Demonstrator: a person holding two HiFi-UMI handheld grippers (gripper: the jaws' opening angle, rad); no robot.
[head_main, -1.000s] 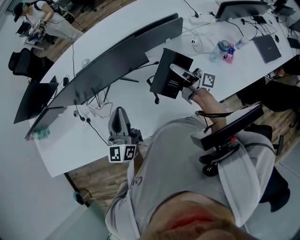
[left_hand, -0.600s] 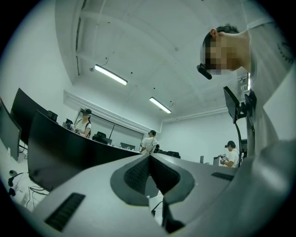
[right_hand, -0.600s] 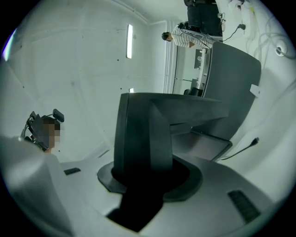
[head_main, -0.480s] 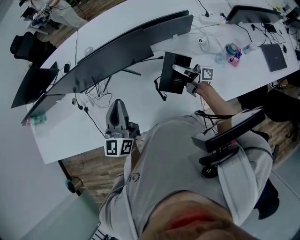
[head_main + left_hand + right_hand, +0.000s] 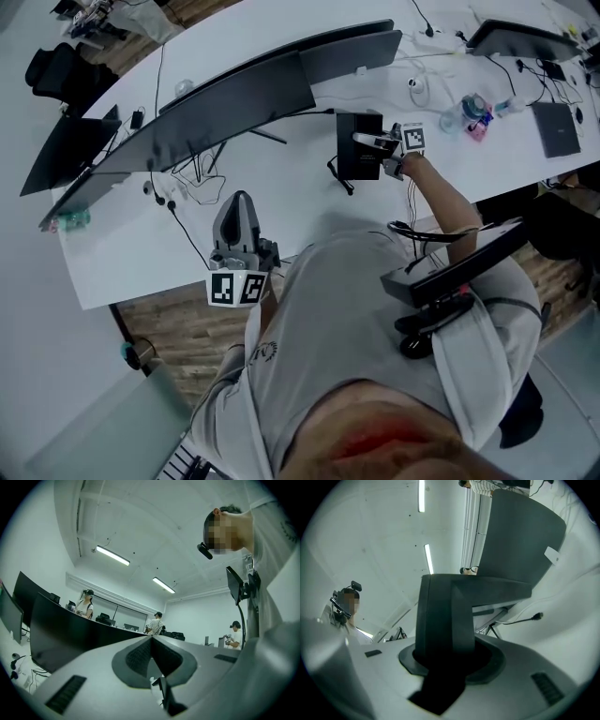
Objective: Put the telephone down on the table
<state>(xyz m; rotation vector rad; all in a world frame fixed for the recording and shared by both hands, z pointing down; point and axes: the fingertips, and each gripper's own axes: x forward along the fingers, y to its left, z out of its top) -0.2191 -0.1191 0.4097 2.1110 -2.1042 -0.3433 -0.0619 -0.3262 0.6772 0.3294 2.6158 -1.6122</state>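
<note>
This is an open-plan office used as a recording lab. A long, curved white table (image 5: pixel 281 192) carries wide curved monitors (image 5: pixel 234 98), with a closed laptop (image 5: pixel 555 128) at two o'clock and loose cables (image 5: pixel 187 183) trailing under the screens. Black office chairs (image 5: pixel 52 70) stand at ten o'clock on a wood-plank floor (image 5: pixel 164 323). The left gripper view shows strip lights (image 5: pixel 112 555) on a white ceiling and other people (image 5: pixel 86 604) with head-mounted gear at further desks.
</note>
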